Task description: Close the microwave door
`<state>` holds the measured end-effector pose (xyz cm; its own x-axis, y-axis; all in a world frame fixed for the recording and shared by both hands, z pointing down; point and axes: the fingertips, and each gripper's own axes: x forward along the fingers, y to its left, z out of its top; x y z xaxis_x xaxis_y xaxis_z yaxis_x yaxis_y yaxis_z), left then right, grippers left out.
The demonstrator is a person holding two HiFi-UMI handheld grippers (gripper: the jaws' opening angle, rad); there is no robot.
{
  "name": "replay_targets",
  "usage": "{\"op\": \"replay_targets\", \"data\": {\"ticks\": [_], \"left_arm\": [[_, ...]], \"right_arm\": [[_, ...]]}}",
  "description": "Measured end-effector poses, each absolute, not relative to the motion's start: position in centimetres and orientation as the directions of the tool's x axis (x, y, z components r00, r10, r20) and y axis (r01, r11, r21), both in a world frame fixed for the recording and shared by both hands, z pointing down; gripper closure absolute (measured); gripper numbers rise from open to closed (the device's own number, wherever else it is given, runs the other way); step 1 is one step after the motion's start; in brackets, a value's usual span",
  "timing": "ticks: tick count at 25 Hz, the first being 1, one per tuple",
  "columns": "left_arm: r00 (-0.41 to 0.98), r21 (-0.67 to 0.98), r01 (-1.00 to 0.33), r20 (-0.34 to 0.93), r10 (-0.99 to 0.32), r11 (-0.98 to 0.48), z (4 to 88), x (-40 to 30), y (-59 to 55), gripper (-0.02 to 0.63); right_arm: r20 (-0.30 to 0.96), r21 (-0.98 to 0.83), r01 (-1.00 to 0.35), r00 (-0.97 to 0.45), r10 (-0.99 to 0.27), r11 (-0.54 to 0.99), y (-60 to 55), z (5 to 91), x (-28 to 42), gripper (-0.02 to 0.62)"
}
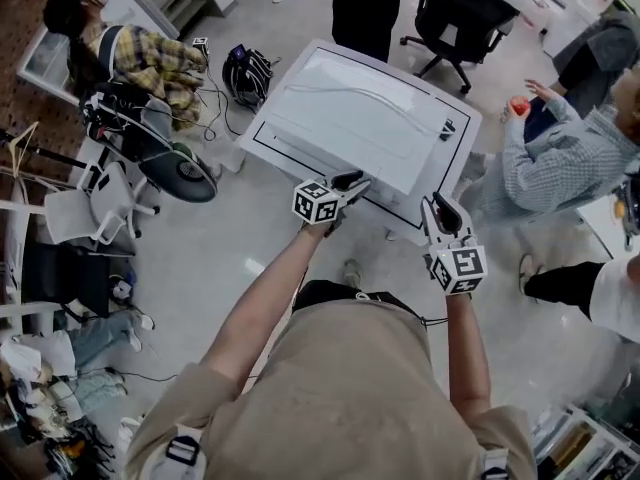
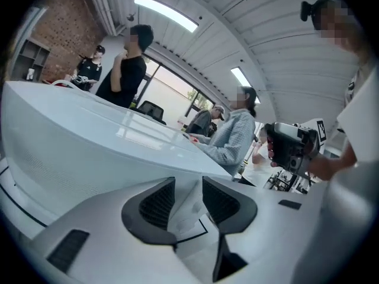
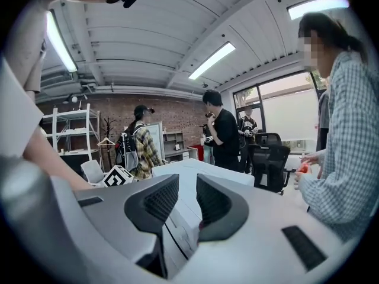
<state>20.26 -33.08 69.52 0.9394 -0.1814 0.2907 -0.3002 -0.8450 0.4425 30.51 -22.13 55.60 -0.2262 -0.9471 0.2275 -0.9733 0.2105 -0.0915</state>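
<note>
The white microwave (image 1: pixel 350 118) stands in front of me, seen from above, and its door looks flush with the front. My left gripper (image 1: pixel 352 183) reaches its front edge near the middle; in the left gripper view the jaws (image 2: pixel 188 203) stand apart with only the white top (image 2: pixel 89 147) showing between them. My right gripper (image 1: pixel 440 216) is at the front right corner. Its jaws (image 3: pixel 186 203) are also apart, and the microwave's front edge (image 3: pixel 189 173) shows in the gap. I cannot tell whether either gripper touches the casing.
Several people stand around: one in a plaid shirt (image 1: pixel 150 58) at the left, one in black (image 1: pixel 365 8) behind the microwave, one in a checked shirt (image 1: pixel 560 158) at the right holding something red. A black office chair (image 1: pixel 460 18) is behind, and white chairs (image 1: pixel 90 208) and cables lie at the left.
</note>
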Motion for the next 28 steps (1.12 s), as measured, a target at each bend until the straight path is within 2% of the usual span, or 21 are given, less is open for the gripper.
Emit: {"op": "replay_targets", "data": {"ticks": [3, 9, 13, 14, 18, 19, 24, 28], "left_arm": [[0.942, 0.416, -0.277, 0.296, -0.159, -0.866, 68.3, 20.0, -32.5, 0.403], [0.961, 0.399, -0.268, 0.181, -0.211, -0.877, 62.7, 17.6, -32.5, 0.405], [0.955, 0.409, -0.294, 0.159, -0.250, -0.864, 60.0, 15.9, -32.7, 0.408], [0.953, 0.407, -0.302, 0.154, -0.261, -0.862, 59.4, 15.5, -32.7, 0.425], [0.938, 0.373, -0.345, 0.105, -0.330, -0.861, 55.8, 12.7, -32.4, 0.581], [0.935, 0.362, -0.352, 0.088, -0.344, -0.863, 54.6, 12.0, -32.4, 0.601], [0.917, 0.320, -0.379, 0.008, -0.398, -0.868, 49.6, 9.2, -33.0, 0.601], [0.907, 0.284, -0.405, 0.009, -0.420, -0.869, 48.6, 7.3, -33.0, 0.601]], "right_arm": [[0.219, -0.088, -0.969, -0.243, -0.945, 0.229, -22.6, 55.4, 30.0, 0.500], [0.180, -0.094, -0.962, -0.272, -0.945, 0.258, -23.8, 54.6, 29.1, 0.500], [0.156, -0.129, -0.951, -0.299, -0.942, 0.280, -24.0, 53.6, 28.5, 0.500], [0.148, -0.138, -0.949, -0.302, -0.942, 0.283, -24.0, 53.3, 28.3, 0.500], [0.131, -0.116, -0.947, -0.314, -0.940, 0.300, -24.6, 52.2, 27.0, 0.500], [0.126, -0.106, -0.946, -0.317, -0.940, 0.305, -24.9, 51.8, 26.7, 0.500], [0.097, -0.041, -0.940, -0.341, -0.935, 0.339, -25.9, 49.5, 25.4, 0.500], [0.079, 0.023, -0.938, -0.343, -0.936, 0.346, -26.2, 48.6, 24.8, 0.500]]}}
